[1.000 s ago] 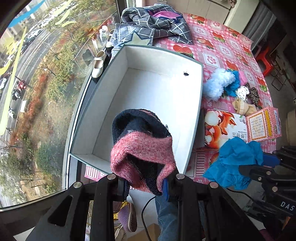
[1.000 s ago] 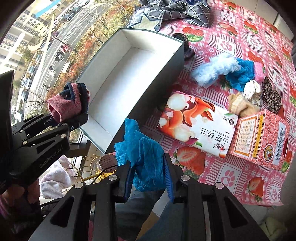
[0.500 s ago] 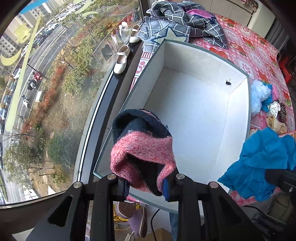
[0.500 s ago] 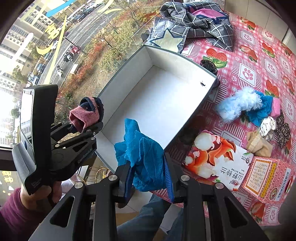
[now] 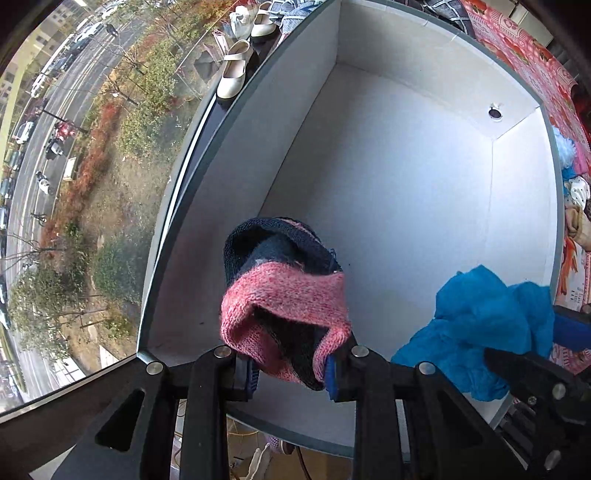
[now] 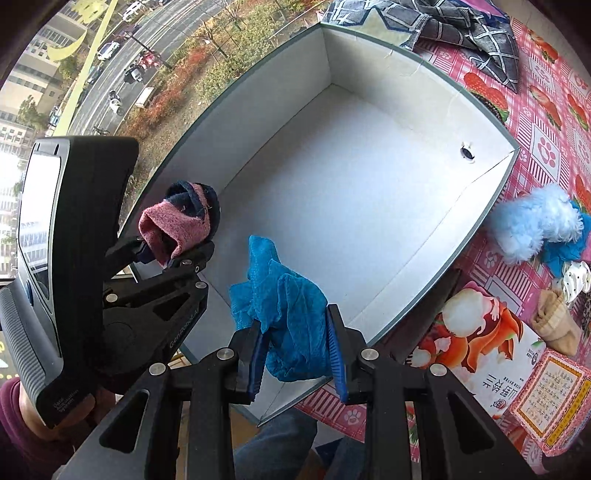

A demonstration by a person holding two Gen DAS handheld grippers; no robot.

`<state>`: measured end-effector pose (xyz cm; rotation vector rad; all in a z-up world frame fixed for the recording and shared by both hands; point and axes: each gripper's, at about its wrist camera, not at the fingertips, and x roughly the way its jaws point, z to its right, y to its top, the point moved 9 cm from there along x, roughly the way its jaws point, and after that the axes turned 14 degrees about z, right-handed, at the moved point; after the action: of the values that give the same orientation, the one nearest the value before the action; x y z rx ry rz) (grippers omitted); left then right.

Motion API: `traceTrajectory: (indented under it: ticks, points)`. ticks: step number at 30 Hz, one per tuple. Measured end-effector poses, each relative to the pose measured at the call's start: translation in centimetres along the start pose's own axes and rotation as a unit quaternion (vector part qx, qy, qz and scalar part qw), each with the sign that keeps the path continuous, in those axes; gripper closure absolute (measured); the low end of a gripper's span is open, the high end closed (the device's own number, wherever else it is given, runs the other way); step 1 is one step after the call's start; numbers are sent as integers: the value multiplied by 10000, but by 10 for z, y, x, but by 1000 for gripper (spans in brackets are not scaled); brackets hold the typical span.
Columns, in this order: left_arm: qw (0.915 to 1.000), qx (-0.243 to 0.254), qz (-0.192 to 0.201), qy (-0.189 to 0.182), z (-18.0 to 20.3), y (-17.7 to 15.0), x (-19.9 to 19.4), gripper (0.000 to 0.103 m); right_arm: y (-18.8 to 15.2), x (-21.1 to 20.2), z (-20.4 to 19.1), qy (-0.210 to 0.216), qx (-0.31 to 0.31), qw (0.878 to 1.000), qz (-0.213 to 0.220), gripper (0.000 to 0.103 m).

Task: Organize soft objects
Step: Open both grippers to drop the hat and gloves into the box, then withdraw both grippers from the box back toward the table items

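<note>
My left gripper point(image 5: 291, 373) is shut on a pink and navy knitted sock point(image 5: 284, 306) and holds it over the near left corner of an empty white box point(image 5: 388, 177). My right gripper point(image 6: 297, 354) is shut on a crumpled blue cloth point(image 6: 284, 310) over the box's near edge point(image 6: 332, 365). The left gripper with the sock point(image 6: 177, 225) shows at the left of the right wrist view. The blue cloth point(image 5: 480, 325) shows at the right of the left wrist view.
On the pink patterned tablecloth point(image 6: 546, 122) right of the box lie a fluffy light-blue item point(image 6: 532, 221), a beige sock point(image 6: 554, 325), a tissue pack point(image 6: 476, 339) and a pink carton point(image 6: 550, 398). Checked grey fabric point(image 6: 461, 22) lies beyond the box. A window is at the left.
Both grippers have moved forward and to the left, from beside the box to over its near end, still holding the sock and the blue cloth.
</note>
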<state>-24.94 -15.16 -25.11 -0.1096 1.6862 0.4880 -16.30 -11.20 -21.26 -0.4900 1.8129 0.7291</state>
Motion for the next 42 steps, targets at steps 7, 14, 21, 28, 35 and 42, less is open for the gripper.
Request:
traceTrajectory:
  ticks: [7, 14, 21, 28, 35, 42]
  points:
    - [9992, 321, -115, -212, 24, -25, -6, 74, -25, 0, -3, -13, -341, 9986, -399, 72]
    - [9982, 259, -188, -512, 46, -44, -20, 73, -49, -13, 7, -22, -398, 9977, -546, 72]
    - [9991, 134, -12, -394, 35, -31, -29, 73, -36, -26, 19, -122, -148, 9994, -288, 72]
    - [9993, 179, 120, -304, 41, -29, -41, 70, -32, -41, 17, -150, -86, 9999, -3, 72]
    - [9977, 293, 499, -346, 45, -33, -55, 21, -29, -44, 16, -167, -100, 9998, 68, 46]
    - [9966, 122, 737, -347, 43, -23, -69, 0, -21, -58, 32, -650, -238, 9969, 373, 5]
